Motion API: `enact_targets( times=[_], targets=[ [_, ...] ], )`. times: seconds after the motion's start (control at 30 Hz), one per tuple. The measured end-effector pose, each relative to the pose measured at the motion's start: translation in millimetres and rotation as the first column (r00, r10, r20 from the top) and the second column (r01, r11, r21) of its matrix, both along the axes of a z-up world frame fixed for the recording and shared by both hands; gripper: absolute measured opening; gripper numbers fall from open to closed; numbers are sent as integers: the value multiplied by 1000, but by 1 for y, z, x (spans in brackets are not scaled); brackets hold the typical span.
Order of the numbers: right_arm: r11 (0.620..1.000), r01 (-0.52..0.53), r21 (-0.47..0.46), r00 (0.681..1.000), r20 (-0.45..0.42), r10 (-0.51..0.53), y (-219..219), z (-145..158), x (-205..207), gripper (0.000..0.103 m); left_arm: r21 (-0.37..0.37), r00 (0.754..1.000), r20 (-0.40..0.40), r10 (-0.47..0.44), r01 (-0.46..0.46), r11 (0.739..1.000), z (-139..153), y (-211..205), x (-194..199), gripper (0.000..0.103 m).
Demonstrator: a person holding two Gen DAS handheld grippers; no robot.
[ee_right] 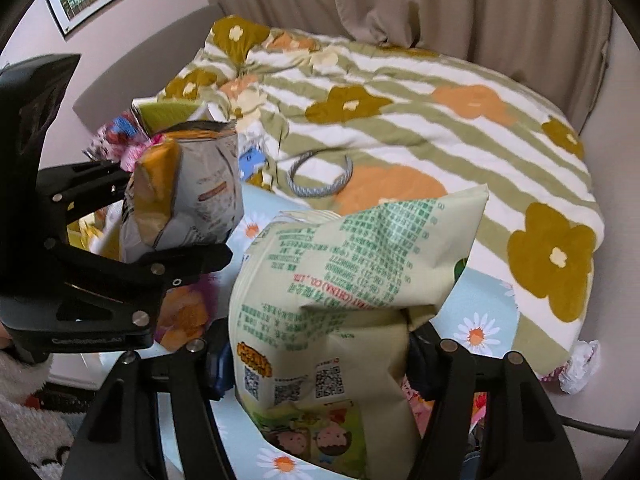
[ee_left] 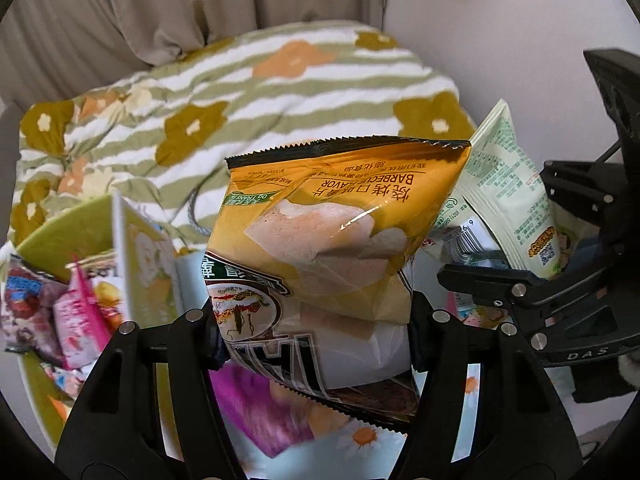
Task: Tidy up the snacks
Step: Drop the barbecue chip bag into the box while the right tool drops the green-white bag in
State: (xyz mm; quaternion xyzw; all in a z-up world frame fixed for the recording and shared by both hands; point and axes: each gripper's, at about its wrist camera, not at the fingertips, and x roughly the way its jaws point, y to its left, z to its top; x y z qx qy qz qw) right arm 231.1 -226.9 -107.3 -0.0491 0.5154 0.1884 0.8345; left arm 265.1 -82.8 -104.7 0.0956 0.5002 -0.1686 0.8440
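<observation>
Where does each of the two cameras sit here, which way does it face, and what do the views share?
Left wrist: sits on the left tool, looks down along its fingers at the orange barbecue chip bag it grips, floral quilt beyond; right tool at the right edge.
Right wrist: sits on the right tool, looks down at the pale green snack bag it grips; left tool at left, a fuzzy white sleeve in the corner.
Shared: both bags, both tools, quilt, curtain, daisy-print sheet.
</observation>
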Motion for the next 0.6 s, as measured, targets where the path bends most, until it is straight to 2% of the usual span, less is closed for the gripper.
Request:
enact_targets(
  times=[0.17,0.3,0.47,0.6],
  targets=[
    [999,18,31,999,44,-19,31,31,-6,62,-33,997,58,41,-39,999,36,44,-14,63],
    [998,11,58,997,81,-15,66,49,-5,62,-31,991,96,98,-95,995,56,90,-22,63],
    [992,-8,125,995,98,-4,116,63,3,62,-28,973,115,202,-200,979,66,158,-29,63],
    [983,-22,182,995,98,5,160,67,10,62,-16,953,102,285,-285,958,61,211,-33,63]
  ],
)
